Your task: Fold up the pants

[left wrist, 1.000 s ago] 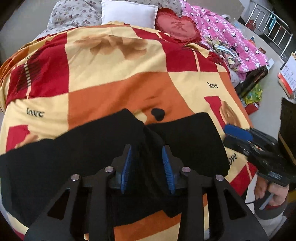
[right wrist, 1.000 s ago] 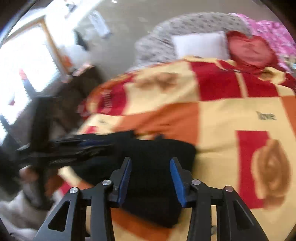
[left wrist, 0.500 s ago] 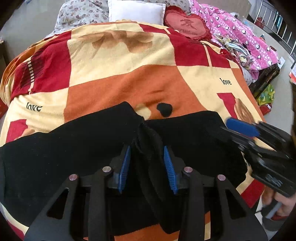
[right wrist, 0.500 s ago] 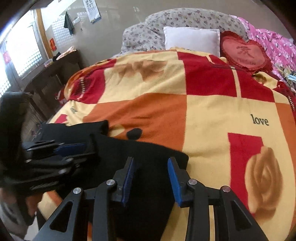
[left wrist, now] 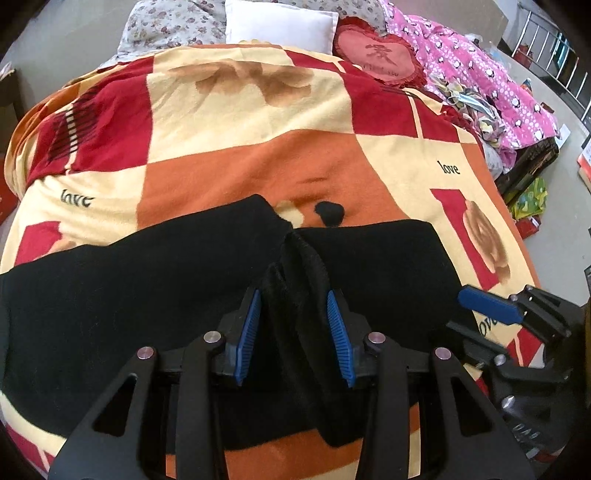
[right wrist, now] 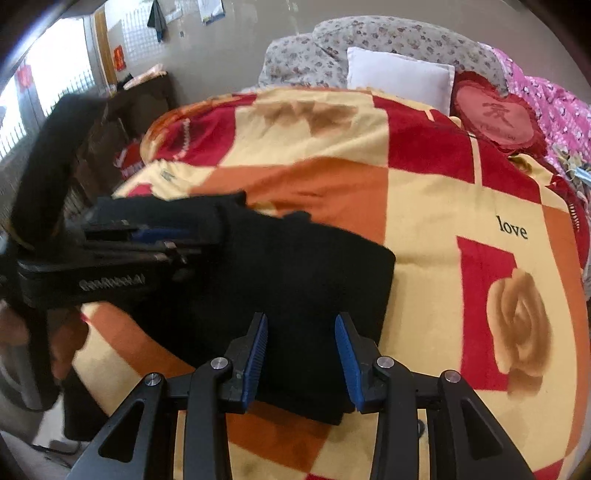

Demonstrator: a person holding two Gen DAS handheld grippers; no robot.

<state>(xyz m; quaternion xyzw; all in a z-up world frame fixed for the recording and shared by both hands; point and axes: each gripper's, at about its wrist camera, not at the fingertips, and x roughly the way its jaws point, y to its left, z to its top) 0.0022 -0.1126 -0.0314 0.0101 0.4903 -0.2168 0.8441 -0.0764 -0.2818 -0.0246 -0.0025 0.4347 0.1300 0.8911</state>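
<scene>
Black pants (left wrist: pixel 122 280) lie across the near edge of a bed covered by a red, orange and cream checked blanket (left wrist: pixel 251 147). A raised ridge of black cloth (left wrist: pixel 299 280) stands between the jaws of my left gripper (left wrist: pixel 293 325), which is open and low over the pants. My right gripper (right wrist: pixel 301 350) is open just above the pants' right end (right wrist: pixel 317 273). In the left wrist view the right gripper (left wrist: pixel 491 306) shows at the lower right; in the right wrist view the left gripper (right wrist: pixel 147 240) shows at the left.
A white pillow (left wrist: pixel 280 26), a red heart cushion (left wrist: pixel 380 55) and a pink quilt (left wrist: pixel 480 70) lie at the head of the bed. Clutter and a metal rail (left wrist: pixel 554 44) stand right of the bed. Dark furniture (right wrist: pixel 140 99) stands left.
Both grippers have moved forward and lower over the pants. The cloth ridge between the left jaws has risen and become clearer. The right gripper now hovers over the pants' right end.
</scene>
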